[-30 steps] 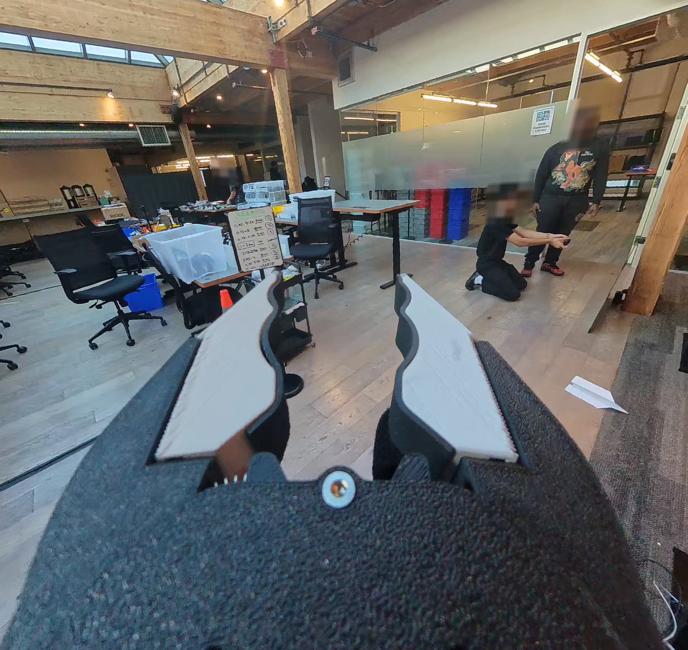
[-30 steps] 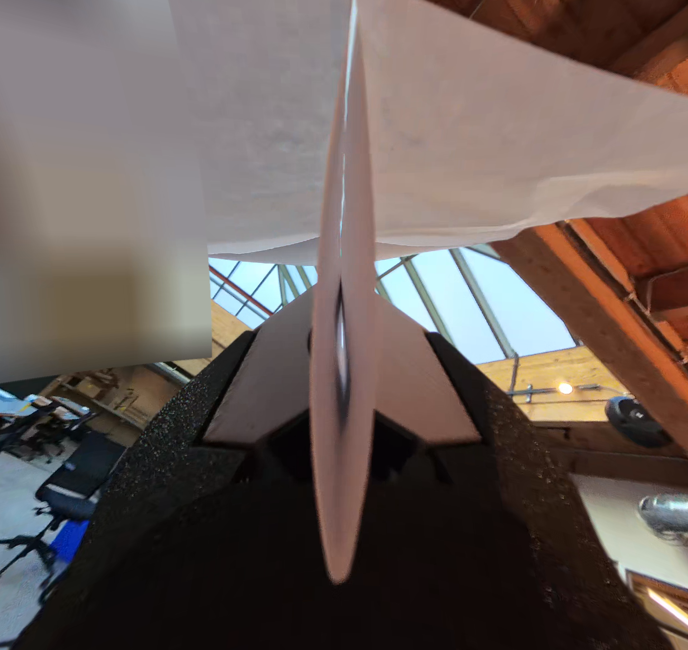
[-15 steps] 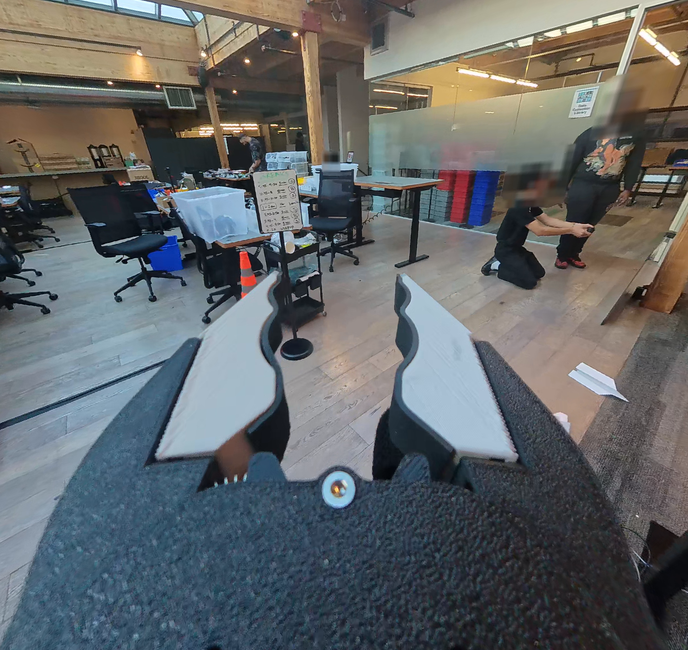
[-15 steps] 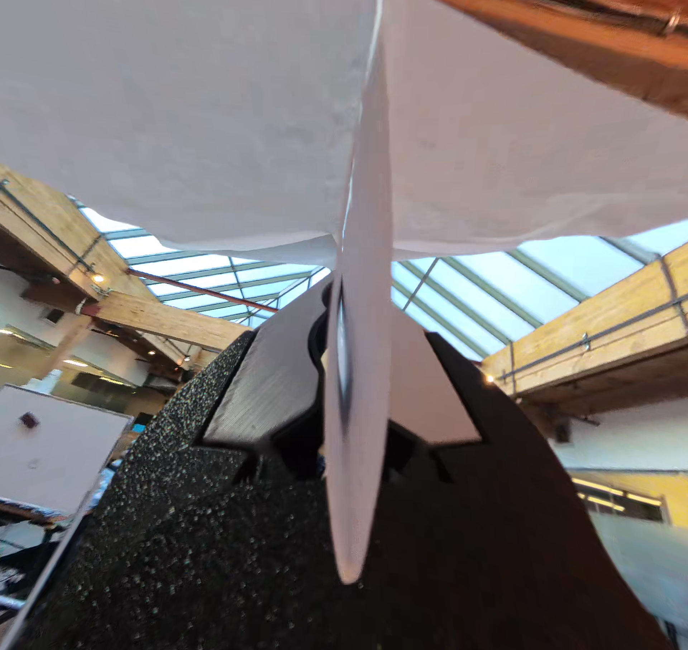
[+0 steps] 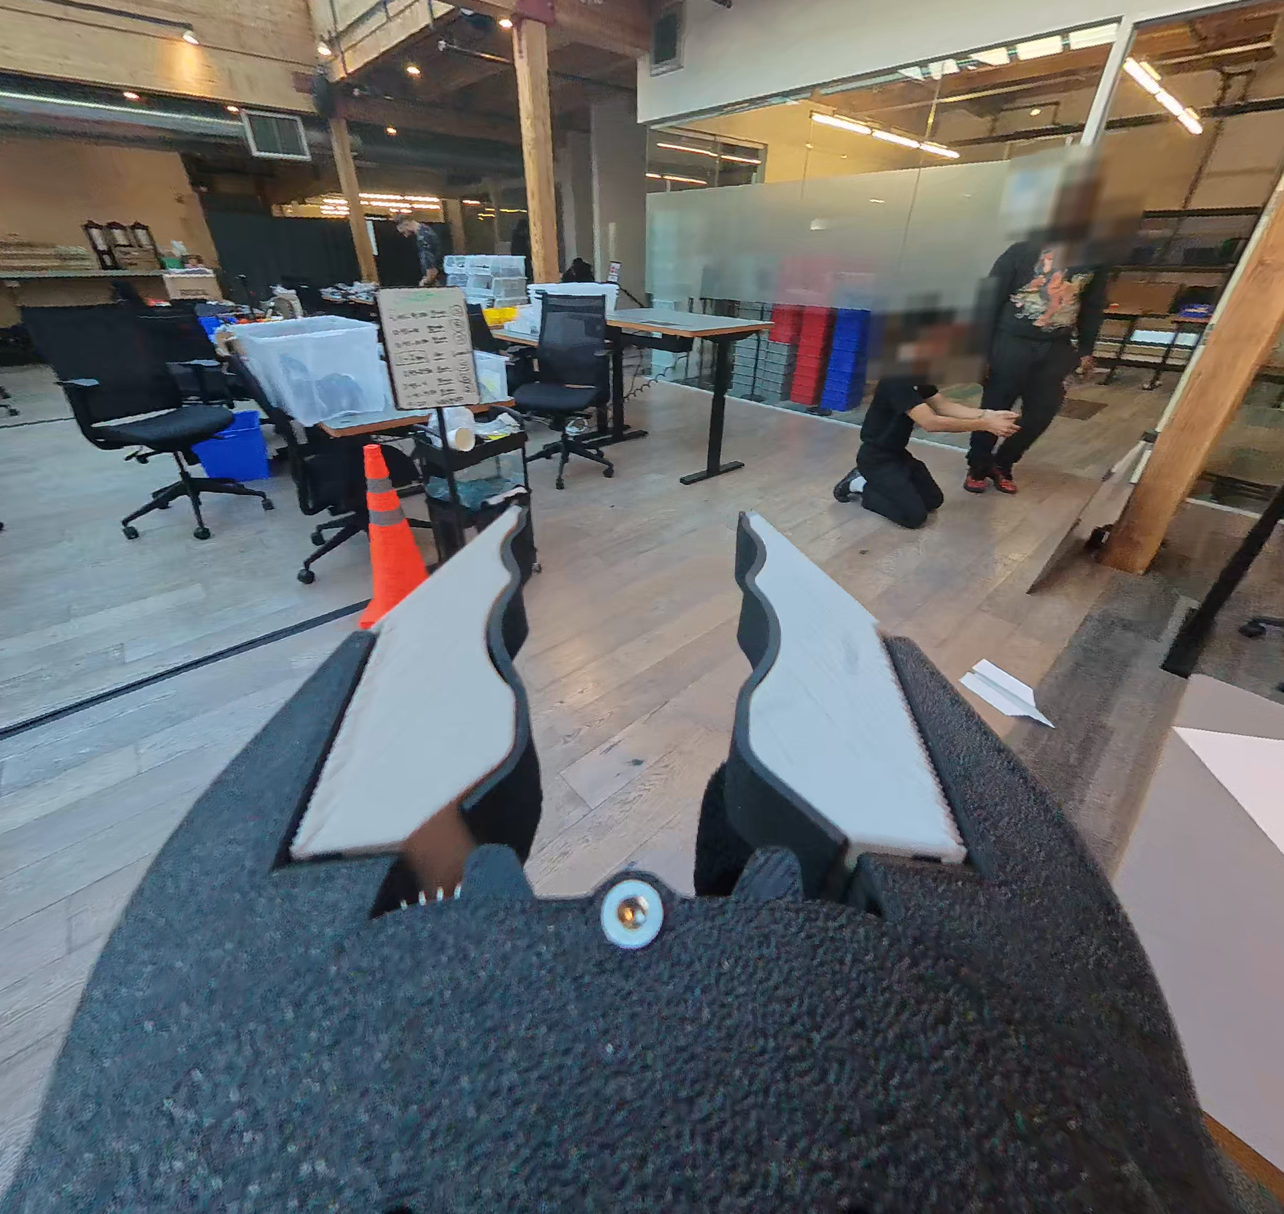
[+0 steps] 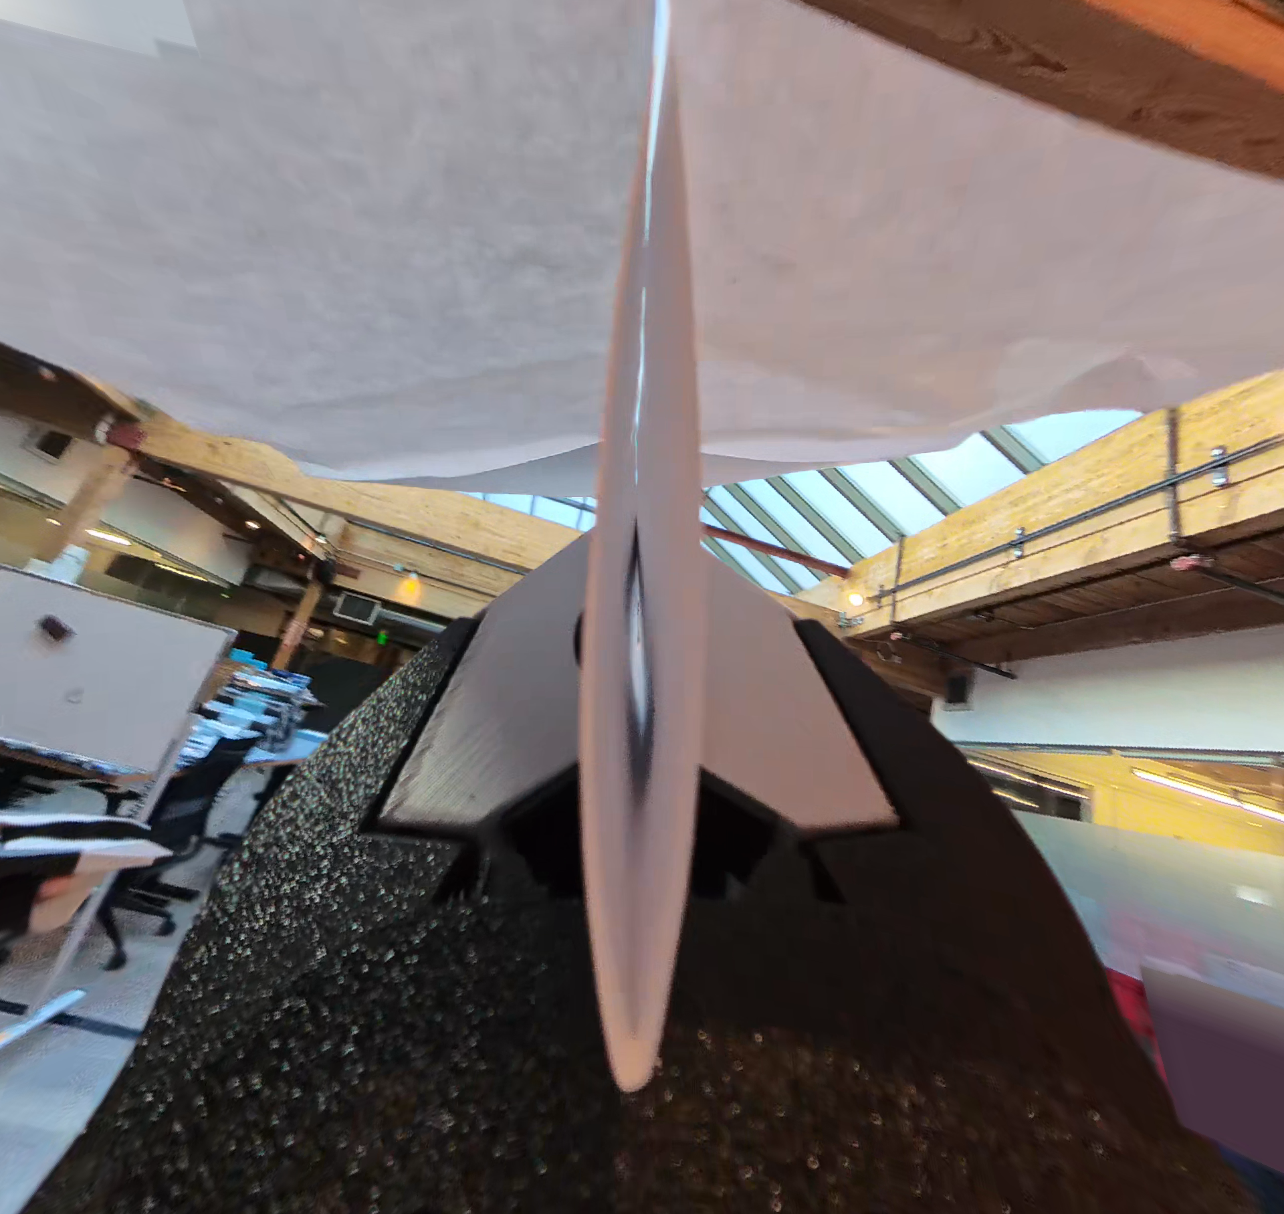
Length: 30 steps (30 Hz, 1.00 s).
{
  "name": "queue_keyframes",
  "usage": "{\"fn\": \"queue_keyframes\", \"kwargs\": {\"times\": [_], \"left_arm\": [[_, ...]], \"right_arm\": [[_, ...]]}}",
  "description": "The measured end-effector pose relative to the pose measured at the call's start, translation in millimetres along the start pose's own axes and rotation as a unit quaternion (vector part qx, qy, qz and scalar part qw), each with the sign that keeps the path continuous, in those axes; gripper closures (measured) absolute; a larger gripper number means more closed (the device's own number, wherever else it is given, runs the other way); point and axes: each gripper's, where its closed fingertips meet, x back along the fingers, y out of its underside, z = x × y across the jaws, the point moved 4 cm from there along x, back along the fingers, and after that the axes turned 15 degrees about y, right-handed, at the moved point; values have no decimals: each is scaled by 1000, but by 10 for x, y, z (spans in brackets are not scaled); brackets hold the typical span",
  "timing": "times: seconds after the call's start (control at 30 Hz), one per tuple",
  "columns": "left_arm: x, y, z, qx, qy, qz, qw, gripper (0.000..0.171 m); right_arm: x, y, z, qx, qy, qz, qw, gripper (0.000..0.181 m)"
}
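My right tool (image 6: 643, 625) is clamped on a white paper plane (image 6: 646, 416), its keel pinched between my fingers, long axis running straight ahead and upward, wings spread above. My left tool (image 5: 629, 527) gapes wide, empty, over the wooden floor (image 5: 625, 625).

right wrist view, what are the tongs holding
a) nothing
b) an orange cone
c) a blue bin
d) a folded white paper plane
d: the right tongs are shut on the keel of a folded white paper plane, its wings spread above them against the ceiling beams.
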Motion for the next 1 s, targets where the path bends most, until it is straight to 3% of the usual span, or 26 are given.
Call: {"fn": "queue_keyframes", "kwargs": {"times": [0.03, 0.2, 0.37, 0.5, 0.63, 0.73, 0.8, 1.0], "left_arm": [[-135, 13, 140, -1, 15, -3, 1000, 114], [-806, 23, 870, -2, 98, 2, 995, 114], [-1316, 102, 1408, -1, 171, 5, 985, 114], [-1563, 116, 1413, 4, 201, 10, 979, 114], [-1653, 34, 1038, -9, 203, 16, 979, 114], [-1557, -54, 572, -16, 187, 21, 982, 114], [-1425, -120, 230, -20, 169, 27, 985, 114], [-799, -334, -674, -36, 96, 38, 994, 114]], "right_arm": [[157, -124, 109, 17, 10, -3, 1000, 172], [941, -752, 448, 102, 62, -23, 993, 181], [1506, -1431, 394, 159, 112, -12, 981, 181], [1704, -1921, 125, 208, 134, 7, 969, 181], [1700, -2227, -224, 253, 143, 44, 956, 181], [1540, -2226, -478, 261, 141, 93, 950, 181], [1346, -2061, -613, 249, 129, 122, 952, 181], [398, -955, -818, 116, 66, 141, 981, 181]]}}
